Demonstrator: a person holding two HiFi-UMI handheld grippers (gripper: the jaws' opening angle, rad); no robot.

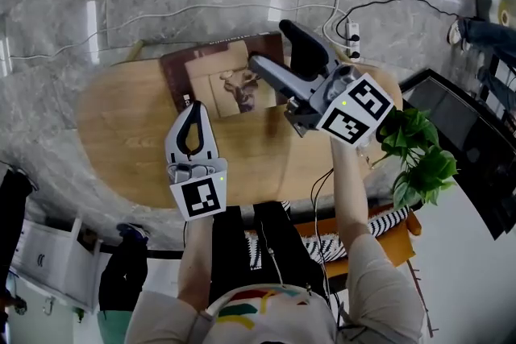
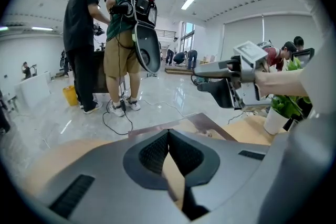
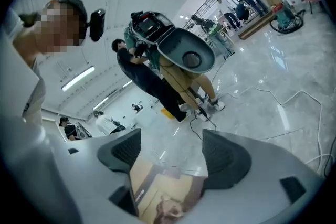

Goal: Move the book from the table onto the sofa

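Wooden table: book, plant | left gripper fingers together | right gripper fingers spread

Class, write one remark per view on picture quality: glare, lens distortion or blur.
Head view: bright streaks of glare on the marble floor. Left gripper view: fisheye bend, dark corners, the left gripper looms soft. Right gripper view: tilted, lines bowed; the book at the bottom is blurred.

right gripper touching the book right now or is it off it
Apart. The right gripper view shows the right gripper with jaws wide open, bare floor between the pads, and the book lying below them, clear of both.
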